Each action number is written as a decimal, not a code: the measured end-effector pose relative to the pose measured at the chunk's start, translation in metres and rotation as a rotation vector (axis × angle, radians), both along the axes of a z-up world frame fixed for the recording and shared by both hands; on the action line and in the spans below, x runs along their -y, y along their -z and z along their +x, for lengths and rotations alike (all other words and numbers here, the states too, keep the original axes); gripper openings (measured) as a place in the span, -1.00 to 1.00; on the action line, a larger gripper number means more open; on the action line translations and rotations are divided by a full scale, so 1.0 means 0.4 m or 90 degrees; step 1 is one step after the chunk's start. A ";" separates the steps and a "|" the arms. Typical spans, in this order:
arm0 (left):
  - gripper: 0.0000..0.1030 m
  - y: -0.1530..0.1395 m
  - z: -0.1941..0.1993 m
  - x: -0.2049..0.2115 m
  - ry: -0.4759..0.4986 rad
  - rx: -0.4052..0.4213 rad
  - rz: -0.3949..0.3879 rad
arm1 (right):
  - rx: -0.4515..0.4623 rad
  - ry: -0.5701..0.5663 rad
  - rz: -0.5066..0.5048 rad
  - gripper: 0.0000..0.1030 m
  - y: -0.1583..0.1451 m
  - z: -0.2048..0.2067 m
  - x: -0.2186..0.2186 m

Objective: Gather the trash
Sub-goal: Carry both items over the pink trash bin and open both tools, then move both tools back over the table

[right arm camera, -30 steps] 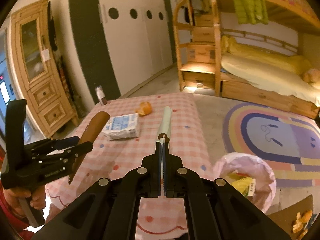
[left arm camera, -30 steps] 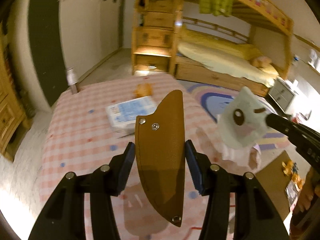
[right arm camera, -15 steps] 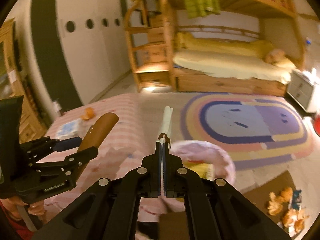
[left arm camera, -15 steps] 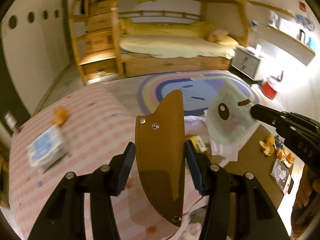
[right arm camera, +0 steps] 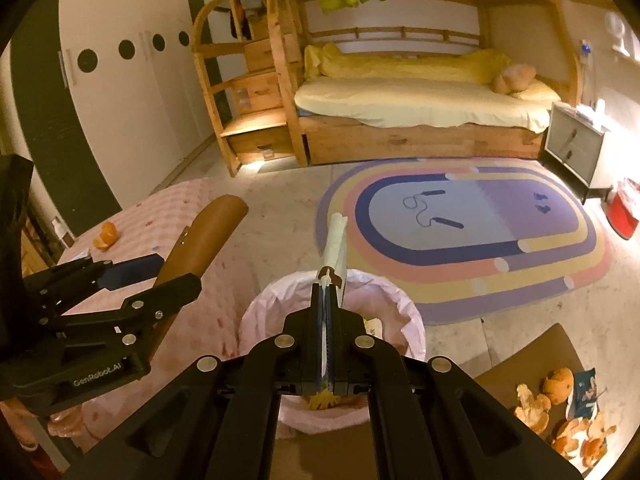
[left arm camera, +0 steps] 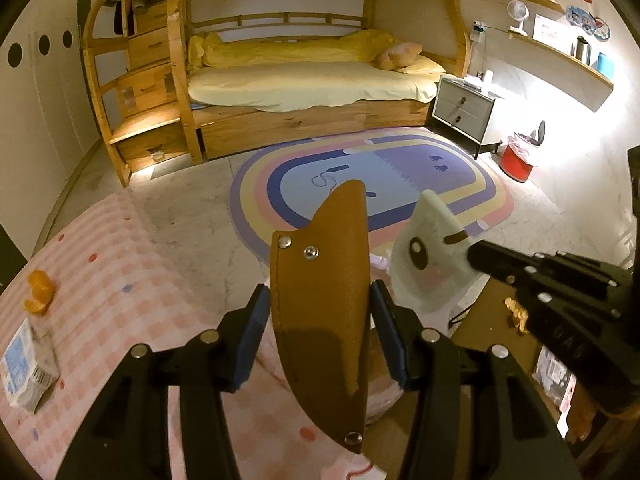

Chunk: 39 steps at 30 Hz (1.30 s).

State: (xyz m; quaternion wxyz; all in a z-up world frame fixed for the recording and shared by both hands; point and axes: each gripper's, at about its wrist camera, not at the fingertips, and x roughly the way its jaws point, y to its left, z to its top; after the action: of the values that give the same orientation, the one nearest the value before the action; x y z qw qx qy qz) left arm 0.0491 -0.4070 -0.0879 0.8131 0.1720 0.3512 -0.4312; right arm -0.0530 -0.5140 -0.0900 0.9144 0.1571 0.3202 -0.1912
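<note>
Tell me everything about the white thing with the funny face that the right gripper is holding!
The face wrapper is a flat, pale, thin packet, plastic or paper by its look, printed with a dark round eye, a brown brow stroke and a pinkish cheek. The right gripper pinches it with its fingers closed on the lower part, so it stands edge-on in the right wrist view. It hangs in the air above the pink-lined trash bin, touching nothing but the fingers.

Grained matt brown leather sheath (left arm camera: 320, 304) with shiny metal rivets (left arm camera: 285, 241)
</note>
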 end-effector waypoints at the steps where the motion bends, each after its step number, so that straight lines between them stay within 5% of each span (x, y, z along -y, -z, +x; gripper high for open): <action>1: 0.02 0.000 0.004 0.007 0.001 -0.003 -0.003 | -0.001 0.000 0.004 -0.97 0.006 0.010 0.010; 4: 0.40 -0.006 0.017 0.006 -0.011 0.001 -0.020 | -0.010 -0.008 0.016 -0.88 0.029 0.038 0.032; 14: 0.40 -0.006 0.038 -0.109 -0.084 0.003 -0.004 | -0.013 -0.010 0.035 -0.80 0.018 -0.003 -0.005; 24: 0.40 -0.027 0.006 -0.309 -0.143 0.024 0.003 | 0.013 -0.072 0.026 -0.79 -0.064 -0.014 -0.154; 29: 0.40 -0.034 0.018 -0.431 -0.185 0.019 0.001 | 0.007 -0.127 0.023 -0.25 -0.082 0.033 -0.259; 39: 0.52 -0.025 0.116 -0.687 -0.334 0.023 -0.002 | -0.022 -0.242 -0.008 -0.17 -0.097 0.178 -0.459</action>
State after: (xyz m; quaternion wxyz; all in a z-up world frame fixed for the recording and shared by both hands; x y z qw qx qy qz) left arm 0.0954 -0.1324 -0.0778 0.9034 0.0818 0.3686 -0.2030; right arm 0.0184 -0.3303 -0.0513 0.9294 0.0848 0.3586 -0.0197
